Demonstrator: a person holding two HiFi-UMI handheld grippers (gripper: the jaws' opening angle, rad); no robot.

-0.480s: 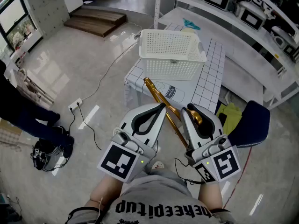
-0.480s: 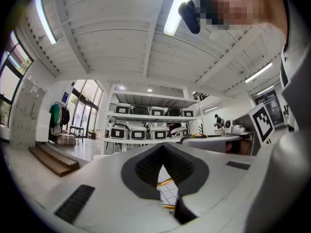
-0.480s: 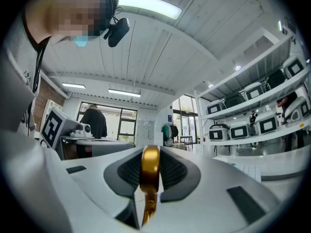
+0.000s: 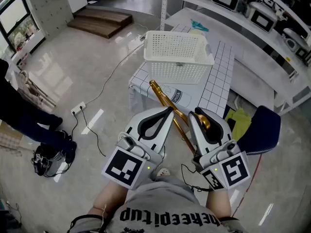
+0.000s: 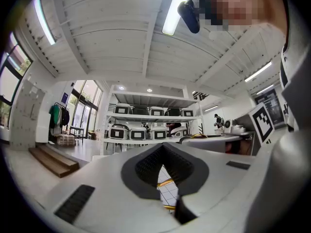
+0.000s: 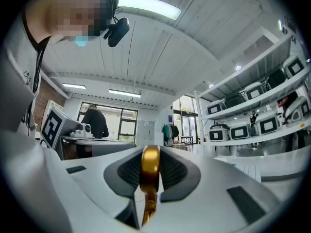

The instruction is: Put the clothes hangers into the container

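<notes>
A gold clothes hanger (image 4: 166, 102) slants from the near edge of the table back to my right gripper (image 4: 198, 113). That gripper is shut on the hanger's hook (image 6: 149, 171), which stands upright between the dark pads in the right gripper view. My left gripper (image 4: 170, 110) is beside it on the left. Its fingertips meet and hold nothing, and the hanger's bar passes just past their tip. Through the hollow between the left pads (image 5: 146, 166) I see a bit of gold bar and the grid cloth. The white perforated container (image 4: 177, 57) stands empty on the far part of the table (image 4: 218, 84).
A white bottle-like item (image 4: 178, 96) lies on the grid cloth in front of the container. A dark blue seat (image 4: 262, 127) and a yellow-green cloth (image 4: 238, 118) are at the right. A person in dark clothes (image 4: 19, 110) stands at the left, with a power strip (image 4: 77, 109) on the floor.
</notes>
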